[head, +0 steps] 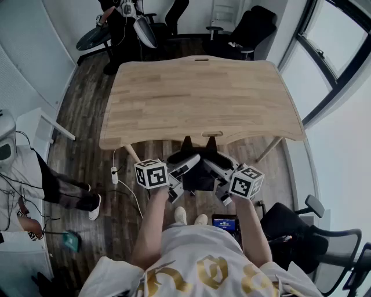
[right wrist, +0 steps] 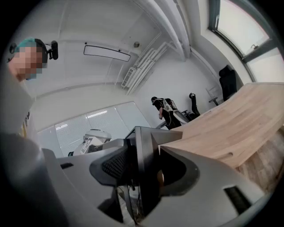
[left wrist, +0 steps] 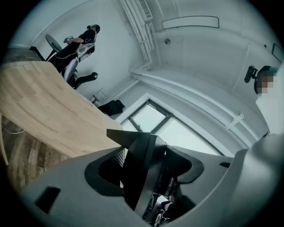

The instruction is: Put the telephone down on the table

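Observation:
The black telephone [head: 200, 172] hangs in the air just in front of the wooden table's [head: 197, 98] near edge, over the floor. Both grippers hold it from opposite sides. My left gripper [head: 184, 169] is shut on its left part, and in the left gripper view the dark slab of the telephone [left wrist: 138, 170] stands upright between the jaws. My right gripper [head: 215, 171] is shut on its right part; the telephone [right wrist: 145, 164] fills the gap between those jaws. The tabletop [left wrist: 40, 111] [right wrist: 230, 124] is bare, ahead of both grippers.
A black office chair [head: 293, 232] stands close at my right. A seated person [head: 35, 174] and a white power strip [head: 114, 172] with its cable are at the left. More chairs [head: 249, 26] and another person [head: 122, 17] are beyond the table's far edge.

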The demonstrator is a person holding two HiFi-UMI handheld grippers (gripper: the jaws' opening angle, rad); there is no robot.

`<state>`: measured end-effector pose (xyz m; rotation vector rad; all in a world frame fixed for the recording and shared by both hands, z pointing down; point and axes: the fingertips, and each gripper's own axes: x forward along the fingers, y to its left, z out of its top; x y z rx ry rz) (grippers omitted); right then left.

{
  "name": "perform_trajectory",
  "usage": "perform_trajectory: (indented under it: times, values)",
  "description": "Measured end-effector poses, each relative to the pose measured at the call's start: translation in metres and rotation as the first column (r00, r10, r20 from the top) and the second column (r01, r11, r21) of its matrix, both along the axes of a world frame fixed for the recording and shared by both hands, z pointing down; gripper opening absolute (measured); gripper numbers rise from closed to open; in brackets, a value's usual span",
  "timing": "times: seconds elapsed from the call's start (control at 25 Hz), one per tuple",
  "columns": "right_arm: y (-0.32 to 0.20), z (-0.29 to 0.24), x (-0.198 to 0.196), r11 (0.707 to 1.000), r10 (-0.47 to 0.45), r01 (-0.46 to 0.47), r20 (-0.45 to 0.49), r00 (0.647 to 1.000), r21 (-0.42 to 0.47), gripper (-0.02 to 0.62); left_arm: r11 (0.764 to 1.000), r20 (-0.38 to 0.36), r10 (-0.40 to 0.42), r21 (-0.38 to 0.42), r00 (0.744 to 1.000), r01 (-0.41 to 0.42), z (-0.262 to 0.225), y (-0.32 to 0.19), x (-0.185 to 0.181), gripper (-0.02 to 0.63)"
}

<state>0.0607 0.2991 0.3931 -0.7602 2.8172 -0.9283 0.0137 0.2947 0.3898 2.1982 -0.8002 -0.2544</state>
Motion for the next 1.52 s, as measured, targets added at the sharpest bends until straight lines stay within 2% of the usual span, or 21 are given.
perform_trajectory:
  times: [0.52,0.8,0.88,1.08,1.52]
  values:
    - [0.013,0.001,0.007,1.000,-0.006,0.006,0.019,1.000,-0.006,0.218,1.000,0.018,0.009,0.001,1.000,-0.009,0.001,0.012,0.007,0.273]
    - [0.013,0.006,0.023,0.997,-0.022,0.029,0.090,0.996,-0.076,0.221,1.000,0.072,0.019,0.017,0.997,-0.020,0.002,0.014,0.024,0.273]
    - [0.010,0.007,0.031,0.995,-0.025,0.036,0.113,0.993,-0.094,0.224,0.999,0.062,0.035,0.018,0.997,-0.036,0.002,0.012,0.031,0.273]
    - [-0.001,0.010,0.054,0.988,-0.024,0.052,0.190,0.981,-0.143,0.225,0.997,-0.040,0.071,-0.007,0.997,-0.071,0.000,0.003,0.048,0.253]
    - [-0.076,0.024,0.049,0.984,-0.038,0.069,0.186,0.982,-0.164,0.225,0.999,-0.051,0.048,-0.020,0.998,-0.049,0.016,-0.070,0.043,0.253]
